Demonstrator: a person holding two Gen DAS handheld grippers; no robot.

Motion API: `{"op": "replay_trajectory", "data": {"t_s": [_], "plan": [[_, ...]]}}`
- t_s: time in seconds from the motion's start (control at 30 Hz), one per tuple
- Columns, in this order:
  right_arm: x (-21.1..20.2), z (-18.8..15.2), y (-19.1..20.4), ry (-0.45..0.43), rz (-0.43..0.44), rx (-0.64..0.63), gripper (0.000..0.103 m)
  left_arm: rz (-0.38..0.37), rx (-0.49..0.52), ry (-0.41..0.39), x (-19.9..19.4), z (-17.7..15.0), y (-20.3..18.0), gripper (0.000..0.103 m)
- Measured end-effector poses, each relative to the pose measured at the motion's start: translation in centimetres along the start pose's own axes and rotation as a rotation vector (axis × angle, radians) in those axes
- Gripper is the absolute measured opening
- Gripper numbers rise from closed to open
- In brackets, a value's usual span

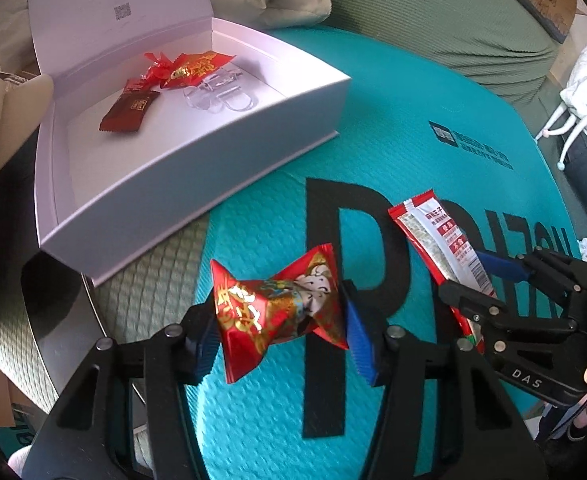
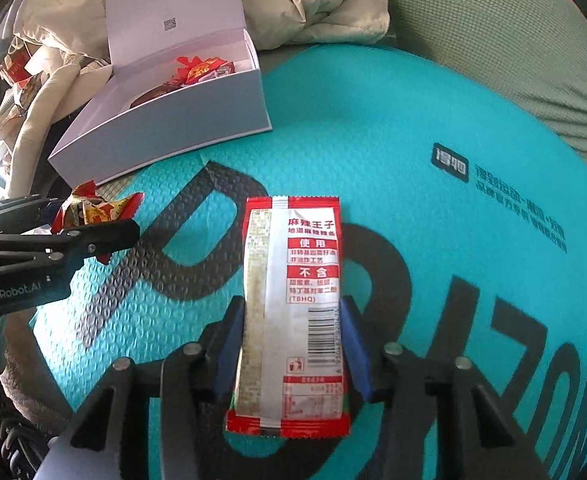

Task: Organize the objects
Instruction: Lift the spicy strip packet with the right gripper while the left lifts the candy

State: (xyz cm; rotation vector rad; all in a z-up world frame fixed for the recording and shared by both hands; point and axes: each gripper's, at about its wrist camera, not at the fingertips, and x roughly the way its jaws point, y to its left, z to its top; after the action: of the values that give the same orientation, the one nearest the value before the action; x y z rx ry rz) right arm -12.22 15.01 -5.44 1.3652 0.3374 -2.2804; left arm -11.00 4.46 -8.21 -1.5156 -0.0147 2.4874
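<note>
Right now, a red and gold twist-wrapped candy [image 1: 279,312] sits low in the centre of the left wrist view, pinched between the blue pads [image 1: 359,340] of the left gripper [image 1: 281,336], whose jaws are drawn in partway and press on the wrapper's two ends. It hangs above the teal mat [image 1: 393,128].

In the right wrist view a long red and white snack packet [image 2: 293,312] runs up the middle of the frame, printed side up with a barcode near its lower end. The right gripper [image 2: 291,344] has its blue pads against the packet's long edges, jaws closed in on it.

Toward the upper left of both views stands a white box [image 1: 197,168] with its hinged lid tipped up. Inside it lie a dark red sachet [image 1: 127,110], more red and gold candies [image 1: 189,68] and some clear plastic pieces [image 1: 221,94]. The box rests on the mat's edge. Beyond it, pale padded fabric [image 2: 317,0] is bunched at the top of the frame, on a green ribbed surface [image 2: 513,48].
</note>
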Motion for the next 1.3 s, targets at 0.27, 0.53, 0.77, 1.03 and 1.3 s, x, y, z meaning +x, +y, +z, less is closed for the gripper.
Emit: {"op": "replay_trajectory", "data": {"t_s": [0.27,0.53,0.77,1.03,1.3], "plan": [[-2.2,-1.6,-0.3,-0.021,-0.007,0.02,0.047,-0.027,0.015,-0.001,-1.5,-1.1,-1.1,0.053],[-3.8,-2.6,0.8,-0.034,0.01,0.009,0.047,-0.016,0.02,-0.019,-3.3,-2.3,-1.0,0.053],[-4.9,-2.7,3.0,-0.053,0.033,-0.04,0.047,0.008,-0.02,-0.029,-4.9,-3.4,0.5,0.053],[-5.5,-2.5,6.6,-0.07,0.078,-0.115,0.047,0.043,-0.079,-0.032,-6.6,-5.1,3.3,0.053],[-5.9,-1.8,10.2,-0.087,0.125,-0.204,0.047,0.088,-0.127,-0.039,-8.1,-5.9,5.7,0.053]]}}
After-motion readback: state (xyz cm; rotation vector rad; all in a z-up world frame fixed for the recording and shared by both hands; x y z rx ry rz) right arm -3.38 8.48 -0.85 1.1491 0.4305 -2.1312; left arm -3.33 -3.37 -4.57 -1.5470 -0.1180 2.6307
